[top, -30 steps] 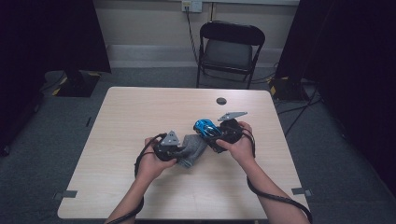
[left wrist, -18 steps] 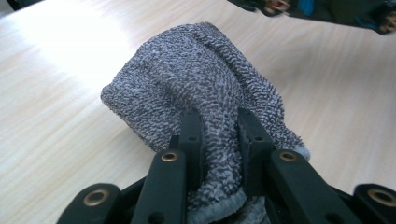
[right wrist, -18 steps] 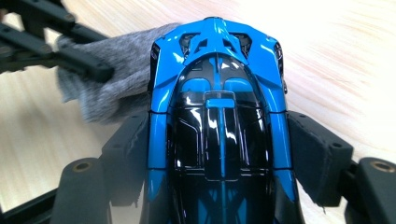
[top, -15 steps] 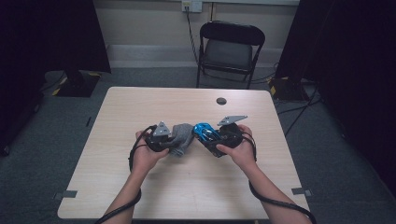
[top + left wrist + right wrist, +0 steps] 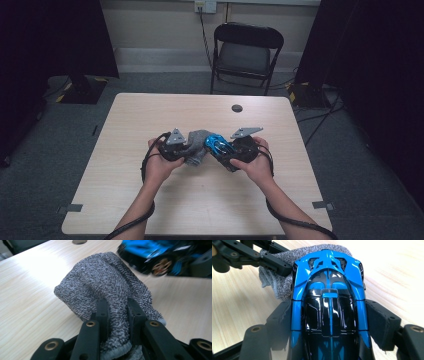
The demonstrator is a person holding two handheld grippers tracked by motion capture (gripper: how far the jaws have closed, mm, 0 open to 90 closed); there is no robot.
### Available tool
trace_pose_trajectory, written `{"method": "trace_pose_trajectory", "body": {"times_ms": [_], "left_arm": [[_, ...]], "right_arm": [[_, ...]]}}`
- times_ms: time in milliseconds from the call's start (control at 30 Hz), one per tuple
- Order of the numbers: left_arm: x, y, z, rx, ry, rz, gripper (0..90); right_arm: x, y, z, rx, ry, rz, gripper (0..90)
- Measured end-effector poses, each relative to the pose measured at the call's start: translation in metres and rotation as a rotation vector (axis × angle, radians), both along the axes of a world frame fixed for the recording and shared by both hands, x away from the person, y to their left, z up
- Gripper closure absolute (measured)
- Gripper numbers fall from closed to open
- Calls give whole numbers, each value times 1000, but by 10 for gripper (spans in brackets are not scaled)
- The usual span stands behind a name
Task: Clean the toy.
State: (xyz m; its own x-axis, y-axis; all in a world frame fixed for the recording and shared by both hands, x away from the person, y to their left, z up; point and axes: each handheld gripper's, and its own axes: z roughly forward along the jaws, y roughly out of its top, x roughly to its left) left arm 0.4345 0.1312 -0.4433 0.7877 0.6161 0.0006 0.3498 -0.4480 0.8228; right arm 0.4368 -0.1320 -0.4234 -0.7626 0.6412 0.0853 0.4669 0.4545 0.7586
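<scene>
We note the left gripper [image 5: 186, 150] clamped on a grey knitted cloth [image 5: 198, 150]: in the left gripper view its two black jaws stand close together, pinching a fold of the cloth [image 5: 110, 287], and the rest bunches out ahead of the fingertips [image 5: 102, 307] toward twelve o'clock. The right gripper [image 5: 227, 155] grips a blue and black toy car [image 5: 217, 145]; in the right gripper view the car [image 5: 328, 302] sits lengthwise between the two padded fingers [image 5: 379, 322], which press on its flanks at nine and three o'clock, one end of the car reaching past them to twelve o'clock. That far end meets the cloth [image 5: 282, 282], with the left gripper's jaws [image 5: 284, 267] at about ten o'clock of it. In the high view, cloth and car touch at the middle of the wooden table [image 5: 150, 115], held just above it between the two hands, the cloth at nine o'clock of the car. A small dark disc [image 5: 237, 108] lies on the table at about one o'clock of the car, well apart; a black folding chair [image 5: 247, 55] stands beyond the far edge. Against the view a second earlier, both hands sit a little nearer the person's edge of the table and closer together, the cloth more bunched against the car; both grips hold unchanged.
</scene>
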Motion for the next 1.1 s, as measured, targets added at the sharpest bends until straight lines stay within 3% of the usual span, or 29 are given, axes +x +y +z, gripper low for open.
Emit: {"method": "trace_pose_trajectory", "body": {"times_ms": [1100], "left_arm": [[-17,-61,-11,-4,21,-193,750]], "right_arm": [[15,-3,0,17,29,-76,282]]}}
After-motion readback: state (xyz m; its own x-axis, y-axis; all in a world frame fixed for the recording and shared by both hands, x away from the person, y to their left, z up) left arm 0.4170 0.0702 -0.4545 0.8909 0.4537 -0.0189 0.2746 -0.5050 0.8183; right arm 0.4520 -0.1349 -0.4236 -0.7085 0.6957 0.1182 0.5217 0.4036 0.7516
